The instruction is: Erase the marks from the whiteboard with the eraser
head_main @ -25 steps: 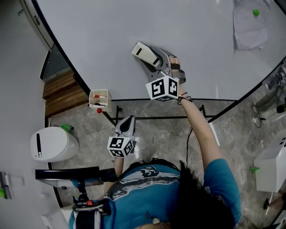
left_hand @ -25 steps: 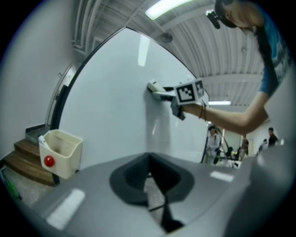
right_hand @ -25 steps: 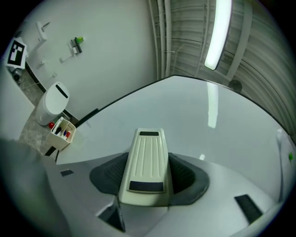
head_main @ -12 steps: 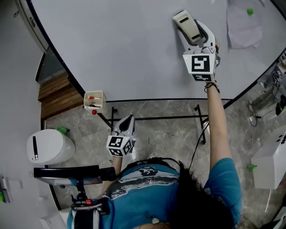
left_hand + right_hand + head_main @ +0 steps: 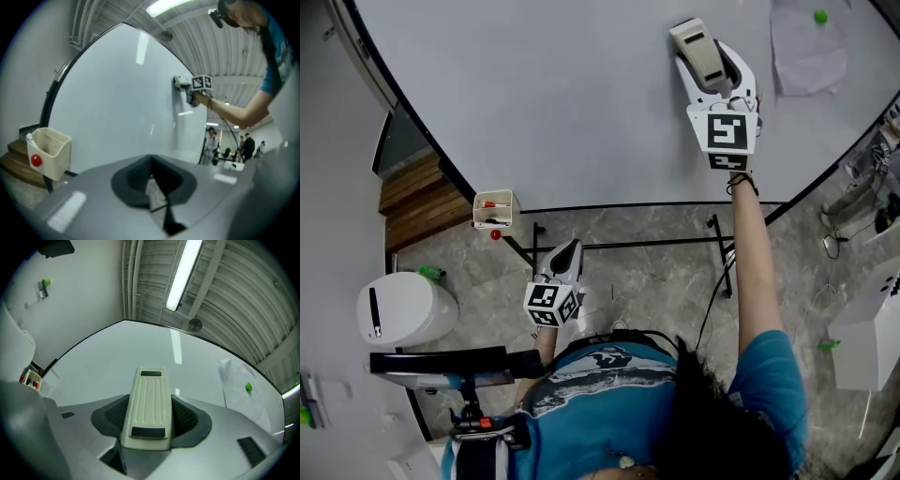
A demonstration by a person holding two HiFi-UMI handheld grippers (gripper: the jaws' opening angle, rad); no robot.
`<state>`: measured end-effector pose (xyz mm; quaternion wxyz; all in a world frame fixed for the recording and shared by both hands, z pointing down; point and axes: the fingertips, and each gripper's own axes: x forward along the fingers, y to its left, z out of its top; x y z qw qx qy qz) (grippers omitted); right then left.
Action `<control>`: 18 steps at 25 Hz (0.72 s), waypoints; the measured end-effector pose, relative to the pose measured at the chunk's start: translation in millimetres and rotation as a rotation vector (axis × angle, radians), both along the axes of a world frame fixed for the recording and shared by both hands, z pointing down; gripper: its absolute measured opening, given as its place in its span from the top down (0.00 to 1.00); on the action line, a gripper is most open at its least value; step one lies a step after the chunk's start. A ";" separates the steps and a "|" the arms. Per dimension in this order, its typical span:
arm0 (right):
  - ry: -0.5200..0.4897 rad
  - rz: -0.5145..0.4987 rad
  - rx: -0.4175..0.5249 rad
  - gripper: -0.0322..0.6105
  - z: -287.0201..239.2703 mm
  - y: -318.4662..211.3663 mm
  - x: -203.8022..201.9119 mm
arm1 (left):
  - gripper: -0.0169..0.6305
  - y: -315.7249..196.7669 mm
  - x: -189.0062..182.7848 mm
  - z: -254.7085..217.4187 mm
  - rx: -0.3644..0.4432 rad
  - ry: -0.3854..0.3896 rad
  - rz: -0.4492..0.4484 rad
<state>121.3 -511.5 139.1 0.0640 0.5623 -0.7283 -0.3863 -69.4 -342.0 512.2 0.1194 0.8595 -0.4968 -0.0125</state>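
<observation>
Sweeping stroke, right gripper (image 5: 717,75): fingers clamped on the eraser (image 5: 694,42), which has gone from the whiteboard's (image 5: 553,103) lower middle to its upper right, beside a pinned sheet (image 5: 806,47), and has nearly halted. Left gripper (image 5: 569,253): fingers together, empty, unmoved below the board. No marks visible, so erasing looks nearly finished.

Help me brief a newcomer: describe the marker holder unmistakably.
Find the large white black-framed whiteboard, then its lower left corner. A small cream plastic open-topped box hangs there; its red knob sets it apart from the bigger white rounded container on the floor.
</observation>
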 end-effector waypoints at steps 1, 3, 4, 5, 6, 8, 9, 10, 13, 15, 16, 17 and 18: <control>-0.003 -0.010 -0.014 0.54 6.0 2.8 -4.5 | 0.97 1.2 -0.3 0.0 -0.002 -0.002 0.001; -0.007 -0.031 -0.049 0.54 20.9 9.3 -15.5 | 0.97 4.7 -1.4 -0.2 -0.004 -0.006 0.006; -0.011 -0.040 -0.069 0.54 29.4 12.7 -21.4 | 0.97 6.8 -2.0 -0.6 -0.004 -0.008 0.009; -0.016 -0.048 -0.092 0.54 38.3 16.0 -27.1 | 0.97 9.1 -2.6 -1.5 -0.003 -0.010 0.013; -0.025 -0.056 -0.116 0.54 47.7 19.6 -32.7 | 0.97 11.7 -3.6 -2.5 -0.002 -0.012 0.016; -0.050 -0.074 -0.168 0.54 67.6 28.3 -44.1 | 0.97 17.8 -7.2 -4.4 0.001 -0.012 0.019; -0.063 -0.085 -0.194 0.54 78.3 33.6 -50.5 | 0.97 21.3 -9.9 -5.2 0.002 -0.012 0.020; -0.072 -0.096 -0.220 0.54 89.4 39.5 -57.4 | 0.97 25.1 -12.9 -5.7 0.003 -0.011 0.020; -0.075 -0.111 -0.290 0.54 124.6 59.6 -78.2 | 0.97 37.4 -23.0 -4.6 0.000 -0.013 0.026; -0.082 -0.117 -0.340 0.54 149.2 74.9 -91.5 | 0.97 46.6 -30.1 -1.3 -0.006 -0.014 0.034; -0.089 -0.119 -0.366 0.54 162.0 83.0 -97.8 | 0.97 51.7 -33.5 0.9 -0.010 -0.015 0.039; -0.097 -0.120 -0.393 0.54 174.9 91.3 -103.7 | 0.97 57.0 -36.8 3.2 -0.015 -0.015 0.045; -0.106 -0.120 -0.420 0.54 187.8 99.8 -109.2 | 0.97 62.4 -40.1 5.5 -0.019 -0.015 0.051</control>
